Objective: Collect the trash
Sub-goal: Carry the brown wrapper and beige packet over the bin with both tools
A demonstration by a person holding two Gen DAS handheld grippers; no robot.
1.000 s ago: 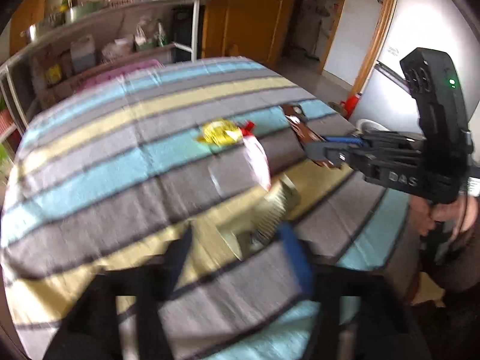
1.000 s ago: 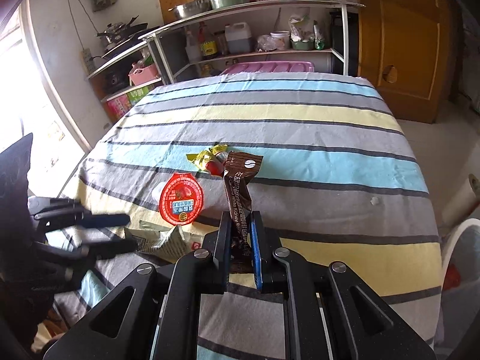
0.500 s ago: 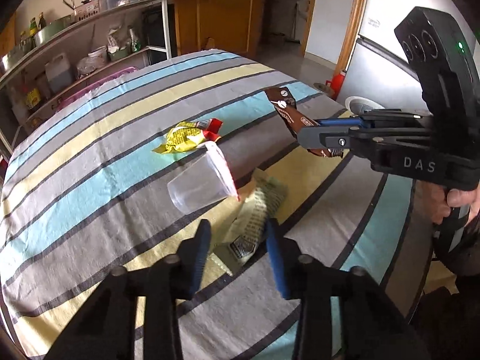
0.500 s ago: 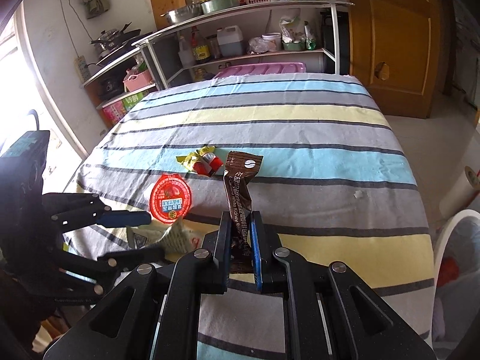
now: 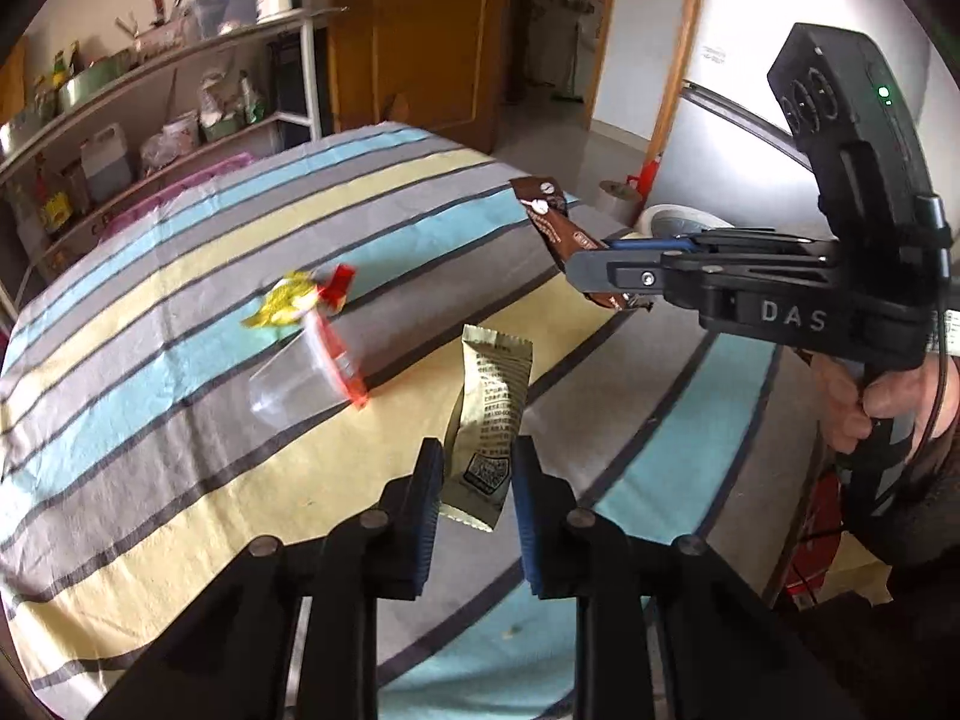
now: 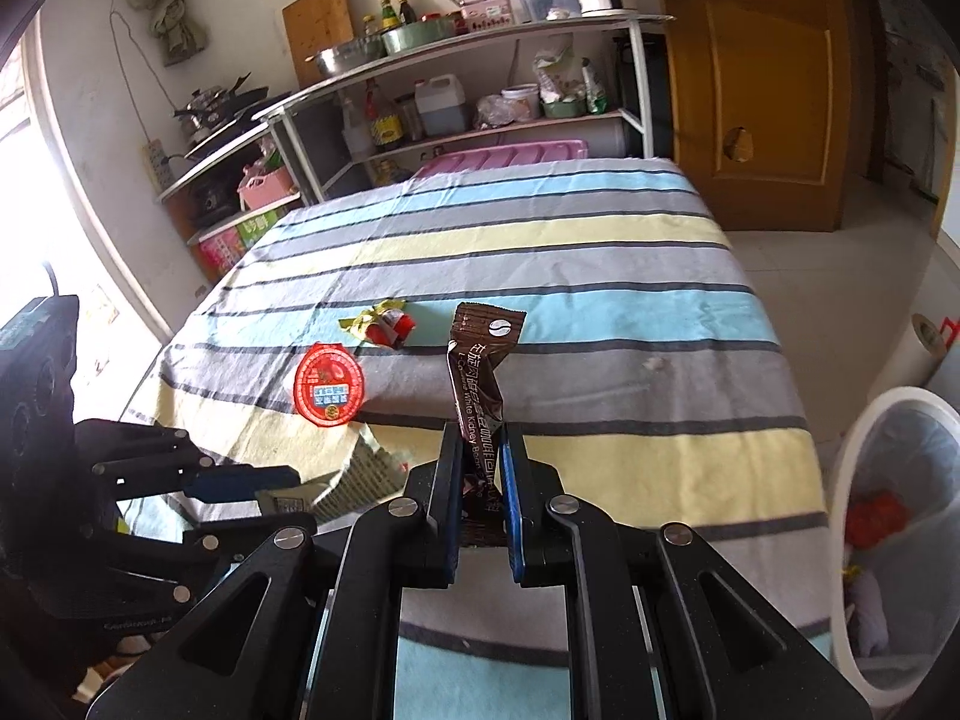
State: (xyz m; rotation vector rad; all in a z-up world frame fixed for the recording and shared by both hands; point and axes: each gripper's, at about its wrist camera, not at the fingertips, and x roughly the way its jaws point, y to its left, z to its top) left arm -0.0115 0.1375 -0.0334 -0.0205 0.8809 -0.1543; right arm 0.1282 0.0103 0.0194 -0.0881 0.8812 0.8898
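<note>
The left gripper [image 5: 474, 480] has just been closing, and a tan sachet [image 5: 489, 420] now stands between its fingers [image 5: 427, 492]. The sachet's lower end is taken as gripped: it is raised off the cloth, with its long axis running up and away from the fingers, slightly tilted. The right gripper [image 6: 483, 480] is closed on a brown sachet [image 6: 480, 384], which stands upright out of its fingers.

The coming move is judged to turn on the bin [image 6: 864, 420]. It is seen in the right wrist view on the floor just beside the right edge of the worktop [image 6: 600, 276], white-rimmed, lined, with some trash already in it. It lies to the right of both grippers, and the right hand is the nearer. The left gripper must be carried across past the right one.

Still to be collected on the cloth are a clear cup [image 5: 300, 384] lying on its side, with its red lid toward the right gripper, and a yellow-red wrapper [image 5: 300, 300] just beyond it. Both lie nearer the left hand.

The worktop is covered by a soft cloth striped blue, yellow and grey. Behind it stand metal shelves [image 6: 480, 60] loaded with bottles and pans, and a wooden door [image 6: 762, 90].
</note>
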